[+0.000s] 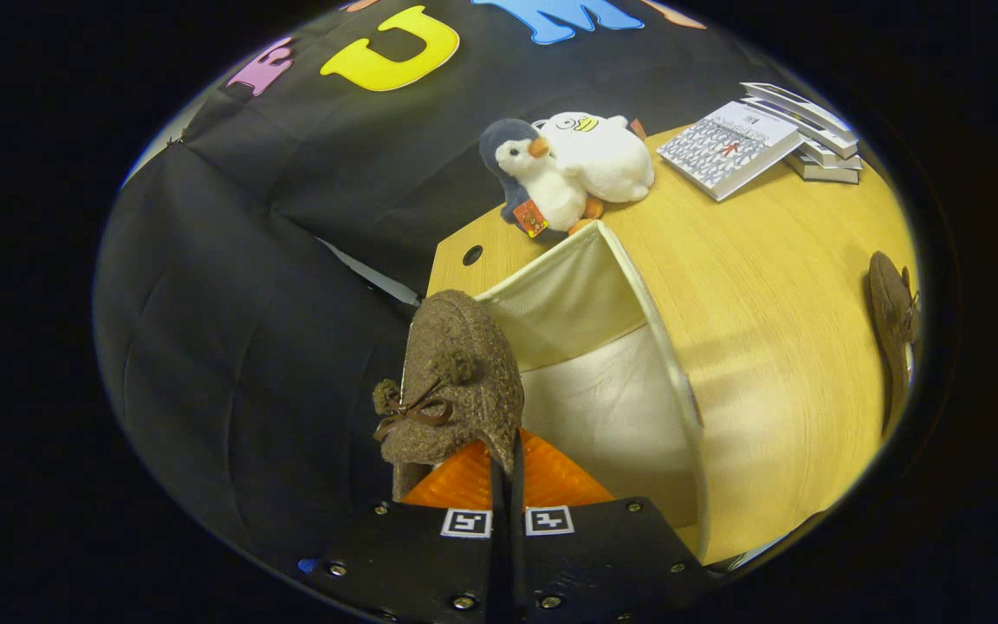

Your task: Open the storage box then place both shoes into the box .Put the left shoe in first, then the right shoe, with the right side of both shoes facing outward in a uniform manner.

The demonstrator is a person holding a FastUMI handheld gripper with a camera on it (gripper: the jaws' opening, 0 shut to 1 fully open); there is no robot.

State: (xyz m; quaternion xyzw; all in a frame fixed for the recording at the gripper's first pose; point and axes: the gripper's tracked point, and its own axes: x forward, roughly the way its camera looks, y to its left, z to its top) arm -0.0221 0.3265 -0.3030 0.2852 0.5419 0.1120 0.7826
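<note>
My gripper is shut on a brown felt shoe with a pompom bow, pinching the edge of its opening between both fingers. The shoe hangs toe-up just ahead of the fingers, over the near left corner of the open cream fabric storage box. The box stands on the wooden table and its pale inside shows beyond the fingers, with nothing seen in it. The second brown shoe lies on the table far to the right of the box.
Two plush toys, a penguin and a white one, sit on the table behind the box. A stack of books lies at the back right. A round cable hole is near the table's left edge.
</note>
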